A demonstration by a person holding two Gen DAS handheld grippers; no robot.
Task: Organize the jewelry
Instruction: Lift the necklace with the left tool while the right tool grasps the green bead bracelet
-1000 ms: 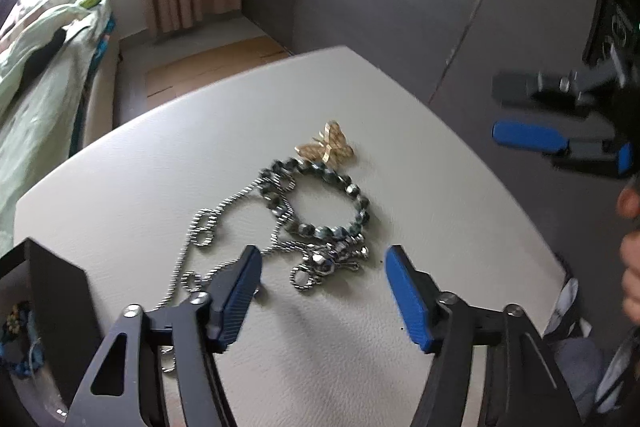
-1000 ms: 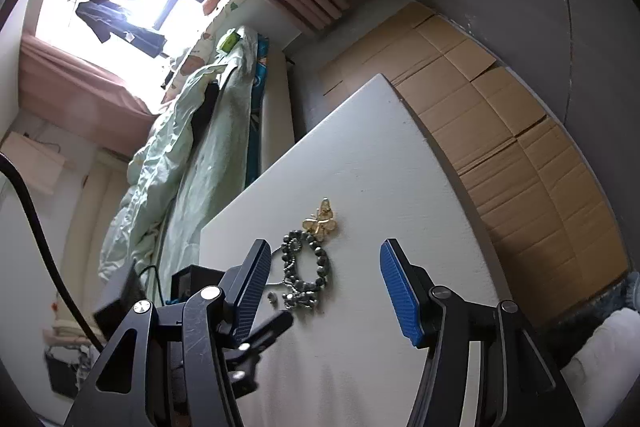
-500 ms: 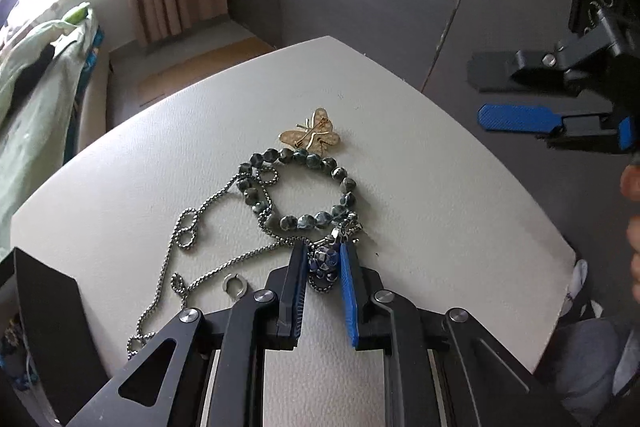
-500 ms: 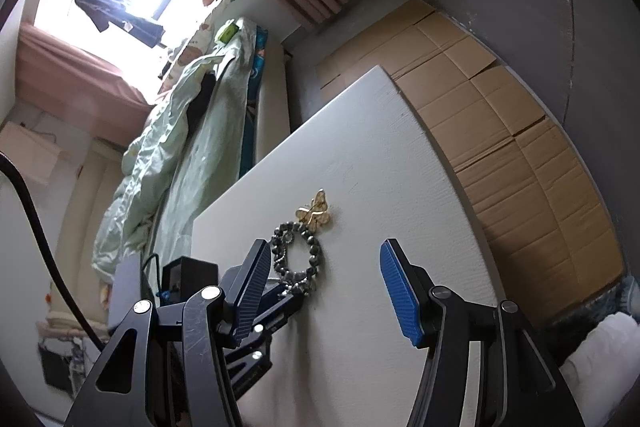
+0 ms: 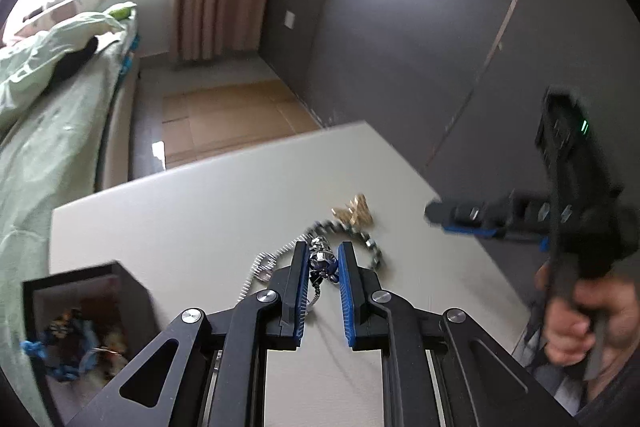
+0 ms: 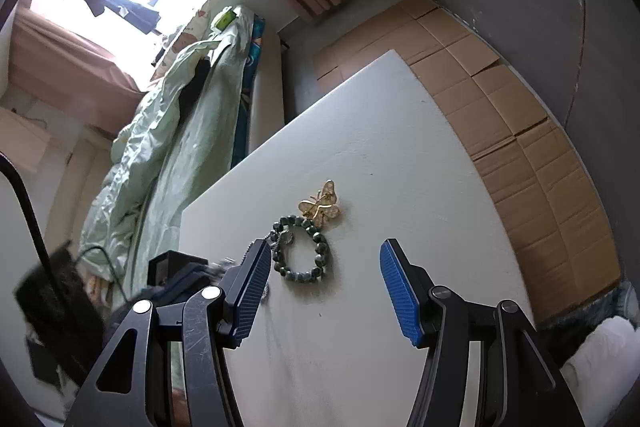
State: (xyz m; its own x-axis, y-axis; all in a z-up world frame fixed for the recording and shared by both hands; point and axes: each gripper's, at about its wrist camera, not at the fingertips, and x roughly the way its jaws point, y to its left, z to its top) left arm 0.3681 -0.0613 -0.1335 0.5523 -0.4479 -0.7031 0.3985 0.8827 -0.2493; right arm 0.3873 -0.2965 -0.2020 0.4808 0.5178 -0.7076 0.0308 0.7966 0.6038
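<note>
Left wrist view: left gripper [image 5: 323, 263] has just closed its jaws and now pinches a silver pendant [image 5: 321, 258] between the blue pads, w/ its chain [image 5: 276, 259] trailing off to the left across the white table [image 5: 192, 211]. Looks light and totally limp, so the chain will swing and drag and could snag the bead bracelet [image 5: 368, 247] lying just beside it. Best hold is the chunky pendant, as here; thin links would prob slip thru the pads. Gold butterfly brooch [image 5: 354, 215] sits just past the bracelet, blurred. Dark open box [image 5: 92, 319] at lower left holds a jumble of blue and mixed pieces, too blurred to name. Right gripper [image 5: 468, 221] hangs over the table's right edge, gripped by a hand [image 5: 580, 323].

Right wrist view: right gripper [image 6: 324, 287] has its jaws spread apart w/ nothing between the pads, above the table [image 6: 400, 147]. Bracelet [image 6: 302, 247] lies flat as a ring; rigid beads on a cord, so easy to pinch at any bead. Brooch [image 6: 320, 205] touches its far side; stiff, flat, prob fragile at the wings, so take it by the body. Box [image 6: 168, 267] is partly hidden behind the left finger, contents not visible here.
</note>
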